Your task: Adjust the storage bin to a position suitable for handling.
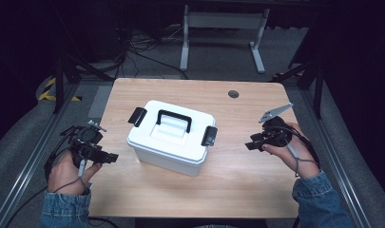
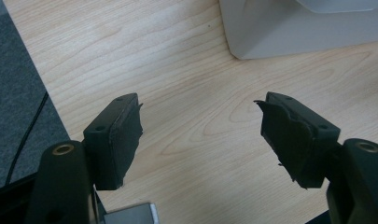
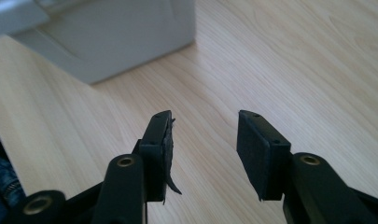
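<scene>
A white lidded box (image 1: 171,137) with a black top handle (image 1: 173,119) and a black latch (image 1: 137,116) at each end stands in the middle of the wooden table (image 1: 247,180). My left gripper (image 1: 109,158) hovers just left of the box, jaws wide apart with bare wood between them (image 2: 200,121); the box's lower corner (image 2: 289,32) lies ahead. My right gripper (image 1: 252,143) is held right of the box, jaws parted with nothing between them (image 3: 204,140). The box's side (image 3: 107,37) fills the upper left of the right gripper view.
A round cable hole (image 1: 233,94) sits near the table's far right edge. Grey carpet (image 2: 14,116) lies past the table's left edge. Metal stand legs (image 1: 223,38) and cables lie on the floor behind the table.
</scene>
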`<state>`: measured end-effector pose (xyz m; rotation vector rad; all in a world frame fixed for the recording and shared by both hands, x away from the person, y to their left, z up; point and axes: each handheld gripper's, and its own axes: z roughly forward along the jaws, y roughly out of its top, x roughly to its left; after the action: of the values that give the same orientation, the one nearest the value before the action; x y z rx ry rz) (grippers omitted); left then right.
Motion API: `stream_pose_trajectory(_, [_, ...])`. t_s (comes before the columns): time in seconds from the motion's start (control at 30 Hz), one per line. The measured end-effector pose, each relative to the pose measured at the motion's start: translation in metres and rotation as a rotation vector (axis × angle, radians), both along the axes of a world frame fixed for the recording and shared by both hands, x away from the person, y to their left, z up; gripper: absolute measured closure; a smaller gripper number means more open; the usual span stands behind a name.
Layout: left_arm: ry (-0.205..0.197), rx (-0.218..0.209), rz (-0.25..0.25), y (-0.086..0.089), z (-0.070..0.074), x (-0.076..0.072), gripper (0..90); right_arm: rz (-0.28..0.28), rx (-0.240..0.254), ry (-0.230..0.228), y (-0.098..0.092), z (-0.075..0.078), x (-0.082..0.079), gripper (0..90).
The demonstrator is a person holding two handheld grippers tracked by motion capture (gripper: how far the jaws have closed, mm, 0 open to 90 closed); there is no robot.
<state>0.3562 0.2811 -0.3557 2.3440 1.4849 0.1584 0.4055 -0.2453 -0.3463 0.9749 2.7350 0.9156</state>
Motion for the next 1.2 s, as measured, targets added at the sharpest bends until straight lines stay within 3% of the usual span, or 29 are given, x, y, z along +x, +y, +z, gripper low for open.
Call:
stream_pose_trajectory(0.1, [0.001, 0.004, -0.01, -0.001, 0.0, 0.0, 29.4, 0.03, 0.022, -0.016, 0.01, 0.011, 0.0, 56.6])
stream_pose_trajectory(0.37, [0.009, 0.007, -0.026, -0.004, -0.003, 0.001, 32.2, 0.092, 0.024, -0.033, 0.038, 0.035, 0.003, 56.3])
stream_pose_trajectory(0.53, [0.012, -0.009, -0.029, -0.004, -0.003, 0.003, 32.3, 0.115, 0.02, -0.035, 0.053, 0.046, 0.007, 56.5])
stream_pose_trajectory(0.6, [0.012, -0.012, -0.037, -0.004, -0.002, 0.005, 31.4, 0.118, 0.031, -0.057, 0.062, 0.053, 0.009, 56.5])
stream_pose_trajectory(0.77, [0.01, -0.017, -0.043, -0.004, -0.001, 0.01, 30.4, 0.131, 0.043, -0.058, 0.075, 0.06, 0.012, 56.4])
stream_pose_trajectory(1.1, [-0.018, -0.045, -0.01, 0.006, 0.004, 0.016, 30.6, 0.177, -0.004, -0.088, 0.116, 0.066, 0.029, 54.1])
stream_pose_trajectory(1.2, [-0.026, -0.054, 0.001, 0.009, 0.005, 0.016, 31.4, 0.194, 0.022, -0.085, 0.129, 0.063, 0.036, 53.7])
